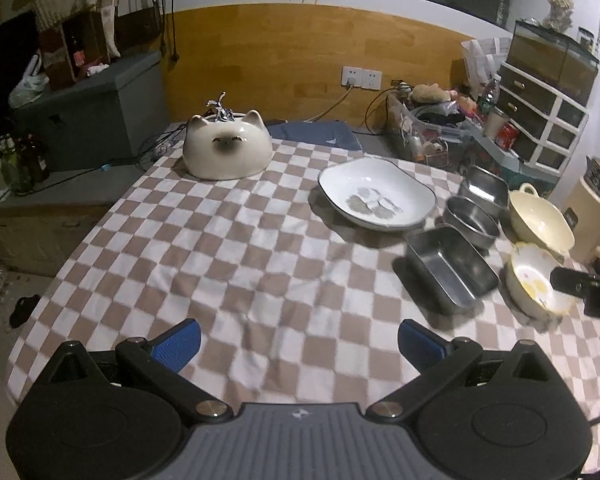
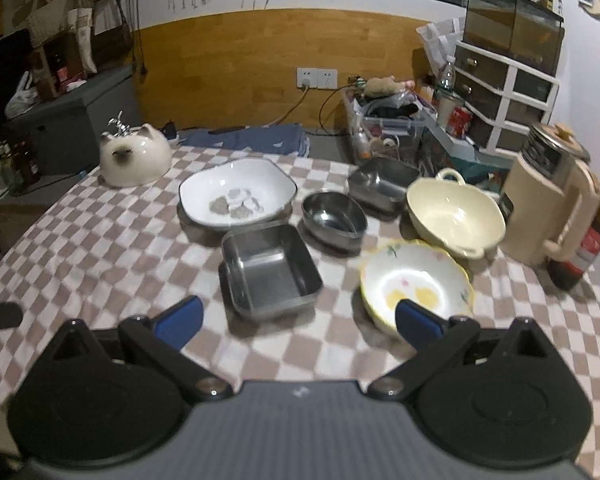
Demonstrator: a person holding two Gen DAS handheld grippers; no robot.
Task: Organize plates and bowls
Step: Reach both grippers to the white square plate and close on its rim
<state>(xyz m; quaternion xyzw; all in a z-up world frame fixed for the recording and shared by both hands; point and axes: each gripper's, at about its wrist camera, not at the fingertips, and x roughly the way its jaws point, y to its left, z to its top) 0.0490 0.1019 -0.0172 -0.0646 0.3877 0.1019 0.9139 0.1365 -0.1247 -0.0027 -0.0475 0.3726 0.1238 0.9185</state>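
While both grippers hover wide-jawed and empty over the checked cloth (image 2: 100, 248), I take the square steel tray (image 2: 270, 270) as my landmark; my left gripper (image 1: 298, 342) hangs well left of it, fingers apart; far left and behind sits the cat-shaped bowl (image 2: 136, 156); just behind-left lies the white plate (image 2: 238, 192), probably slick ceramic, best pinched at the rim; behind-right stands the oval steel bowl (image 2: 334, 218), likely light and stiff; farther back a second steel tray (image 2: 382, 184); right of the landmark my right gripper (image 2: 298, 320) is open, near the floral bowl (image 2: 416, 280), fragile I'd judge; beyond it the cream bowl (image 2: 454, 212), handles inviting.
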